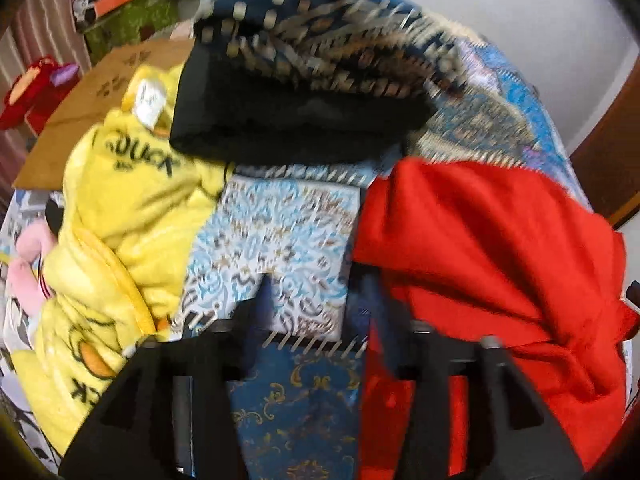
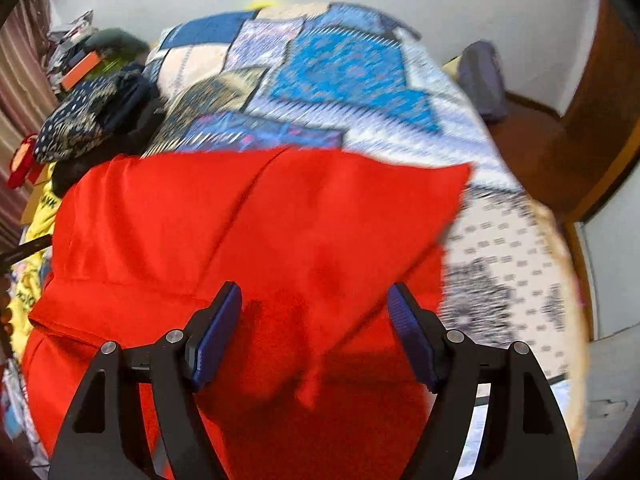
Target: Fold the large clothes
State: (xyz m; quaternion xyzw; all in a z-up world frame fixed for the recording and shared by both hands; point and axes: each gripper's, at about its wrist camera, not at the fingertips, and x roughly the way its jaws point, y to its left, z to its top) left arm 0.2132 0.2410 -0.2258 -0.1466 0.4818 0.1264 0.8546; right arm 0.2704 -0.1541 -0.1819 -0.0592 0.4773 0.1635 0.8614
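A large red garment (image 2: 256, 224) lies spread on the patterned bedspread (image 2: 344, 72). My right gripper (image 2: 314, 300) is open just above its near part, fingers wide apart and empty. In the left wrist view the red garment (image 1: 492, 256) lies rumpled at the right. My left gripper (image 1: 320, 292) is open over the bedspread (image 1: 280, 236), its right finger at the garment's left edge. That view is blurred.
A yellow duck-print blanket (image 1: 120, 216) is heaped at the left. A black garment (image 1: 288, 120) and a dark patterned cloth (image 1: 320, 40) lie behind. A cardboard sheet (image 1: 92, 100) and cluttered shelves (image 1: 120, 4) stand far left. A wooden floor and door frame (image 2: 568, 148) are right of the bed.
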